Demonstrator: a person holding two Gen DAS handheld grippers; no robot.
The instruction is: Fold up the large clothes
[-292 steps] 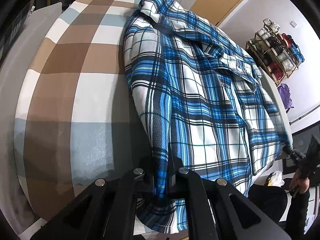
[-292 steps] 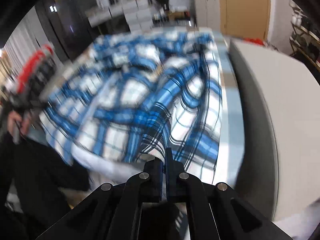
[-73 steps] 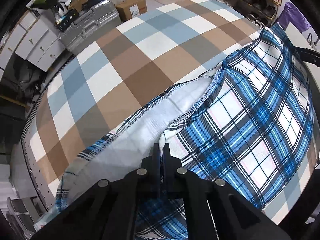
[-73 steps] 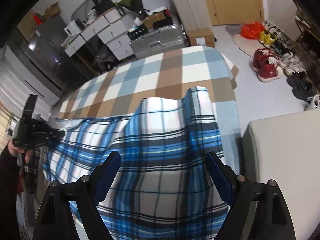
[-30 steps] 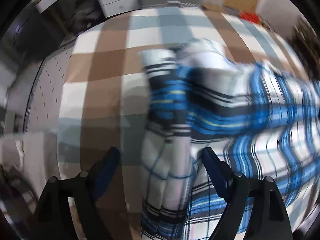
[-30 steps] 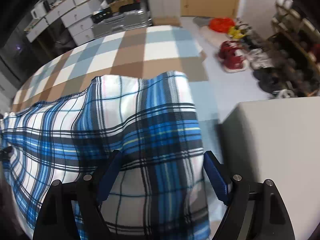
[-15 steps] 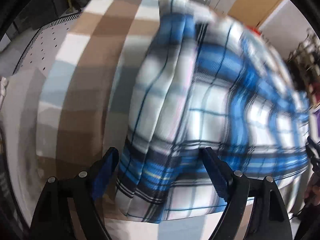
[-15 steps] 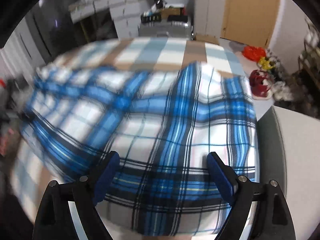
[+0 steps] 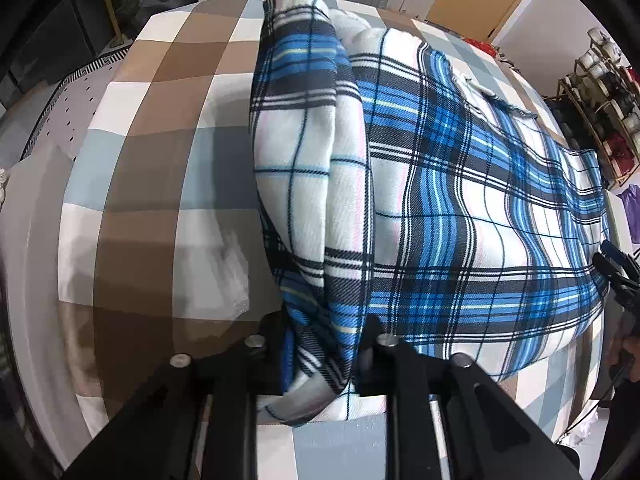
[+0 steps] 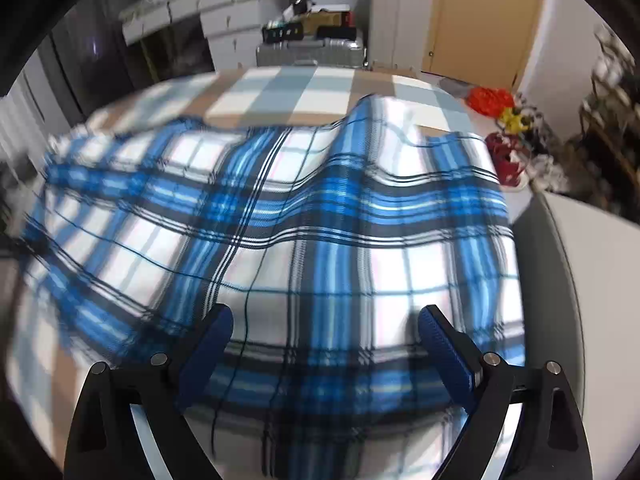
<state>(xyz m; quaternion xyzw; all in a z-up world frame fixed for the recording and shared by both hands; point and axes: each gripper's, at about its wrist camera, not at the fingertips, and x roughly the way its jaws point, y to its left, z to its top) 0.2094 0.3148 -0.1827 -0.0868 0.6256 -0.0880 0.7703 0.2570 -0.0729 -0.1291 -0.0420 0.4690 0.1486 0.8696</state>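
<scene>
Currently our left gripper (image 9: 324, 354) has its jaws closing on a bunched fold of the blue, white and black plaid flannel shirt (image 9: 460, 216), fabric pinched between the black fingers (image 9: 260, 350) at the near edge. From there the gathered fold runs up and away as a thick ridge, and the rest of the shirt spreads flat to the right of it.

Our right gripper (image 10: 322, 350) is released, jaws opening wide, blue pads (image 10: 206, 346) standing apart above the shirt cloth with nothing clamped between them; we can't tell if they brush the fabric. That view is motion-blurred on its left side.

We see the shirt lying on a bed with a brown, white and grey-blue checked cover (image 9: 160, 184), towards its right half. Past the bed's far end sit a silver hard-shell suitcase (image 10: 312, 50) and white drawer units (image 10: 224, 20). Red and yellow shoes (image 10: 500, 120) lie on the floor to the right.
</scene>
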